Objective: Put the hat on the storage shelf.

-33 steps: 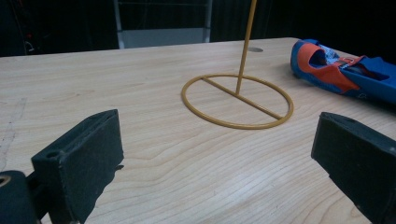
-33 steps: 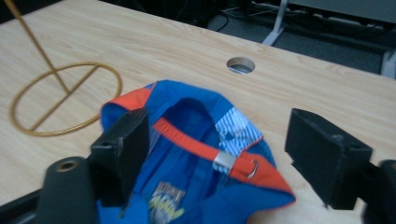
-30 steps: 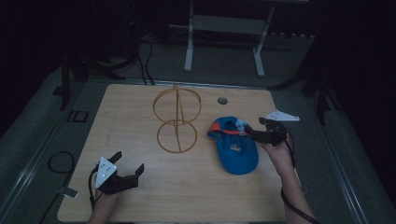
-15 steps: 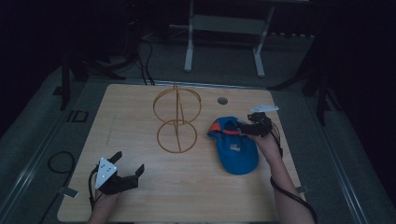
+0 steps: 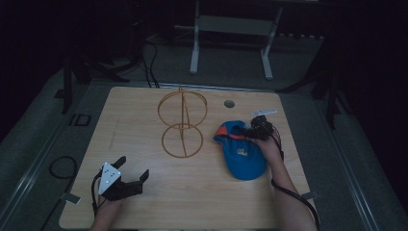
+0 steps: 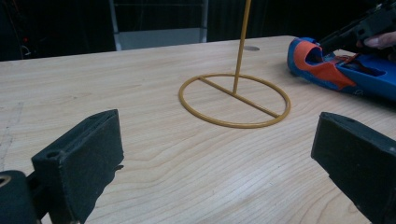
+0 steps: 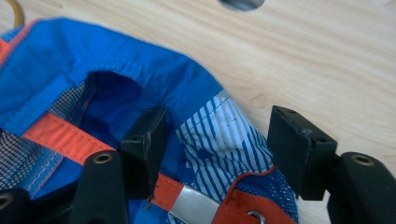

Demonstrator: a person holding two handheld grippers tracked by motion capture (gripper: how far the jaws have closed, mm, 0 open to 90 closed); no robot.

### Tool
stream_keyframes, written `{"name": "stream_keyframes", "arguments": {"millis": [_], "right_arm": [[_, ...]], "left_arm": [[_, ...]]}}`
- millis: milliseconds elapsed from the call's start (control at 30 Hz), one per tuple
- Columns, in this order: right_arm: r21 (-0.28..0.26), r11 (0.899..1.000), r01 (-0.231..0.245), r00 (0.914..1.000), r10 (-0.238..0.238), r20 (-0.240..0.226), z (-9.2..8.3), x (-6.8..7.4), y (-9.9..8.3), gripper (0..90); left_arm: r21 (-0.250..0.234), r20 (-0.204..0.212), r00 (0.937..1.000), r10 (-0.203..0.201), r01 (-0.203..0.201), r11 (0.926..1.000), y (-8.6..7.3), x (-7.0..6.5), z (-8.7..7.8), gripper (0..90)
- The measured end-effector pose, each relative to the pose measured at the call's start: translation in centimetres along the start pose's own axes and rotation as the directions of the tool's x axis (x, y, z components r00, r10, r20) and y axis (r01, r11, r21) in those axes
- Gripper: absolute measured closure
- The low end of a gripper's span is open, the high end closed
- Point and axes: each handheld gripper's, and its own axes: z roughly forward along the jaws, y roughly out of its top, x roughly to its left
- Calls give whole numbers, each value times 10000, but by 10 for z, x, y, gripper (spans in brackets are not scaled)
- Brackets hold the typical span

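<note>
Room: I see a dark space around a pale wooden table point(image 5: 144, 125), with a white metal frame point(image 5: 231, 36) on the floor behind it.
Left gripper point(image 5: 129, 173): I hold it low at the table's near left corner, jaws spread wide with bare wood between them.
Wire stand point(image 5: 183, 122): two yellow rings on a thin upright, standing mid-table.
Cap point(image 5: 243, 149): blue with orange trim, lying right of the stand, opening up.
Right gripper point(image 7: 217, 140): jaws apart over the cap's back edge, one inside the cap, one outside; not yet pinching.
</note>
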Motion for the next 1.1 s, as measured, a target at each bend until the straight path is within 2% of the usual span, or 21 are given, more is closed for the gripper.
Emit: {"name": "stream_keyframes", "arguments": {"millis": [233,367,467,567,667,800,833,933,1000,1100], "right_arm": [[527,9982,292,9996,-290,-43,7,1,-1,466],[968,9924,758,9971,-766,36,13,5,-4,576],[854,9949,542,9981,-514,-347,13,3,-5,673],[792,9948,646,9963,-597,-622,12,5,-6,800],[847,9922,911,9951,-875,-453,12,11,-6,850],[930,9918,873,9960,-849,-287,12,14,-4,870],[797,9937,791,9969,-790,-46,8,16,-5,874],[233,9983,528,9986,-529,55,-5,17,-3,877],[-83,9986,524,9985,-523,174,-16,19,-1,877],[-507,9978,423,9990,-415,185,-34,20,4,877]], "left_arm": [[-24,72,9999,-95,96,10000,0,1,0,26],[-55,25,9999,-113,113,9999,1,1,0,26],[-9,-12,9999,-126,126,9999,0,1,0,26],[-57,22,9999,-130,130,9999,1,1,-1,26],[-114,84,9995,-289,290,9995,1,1,-1,26],[-125,247,9983,-530,533,9985,0,2,0,26],[-13,243,9987,-459,459,9989,1,2,0,26],[35,244,9997,-67,67,10000,-1,0,2,27],[56,291,9996,-58,56,10000,-1,-2,3,27],[383,382,9992,-131,116,9992,0,-5,5,27]]}}
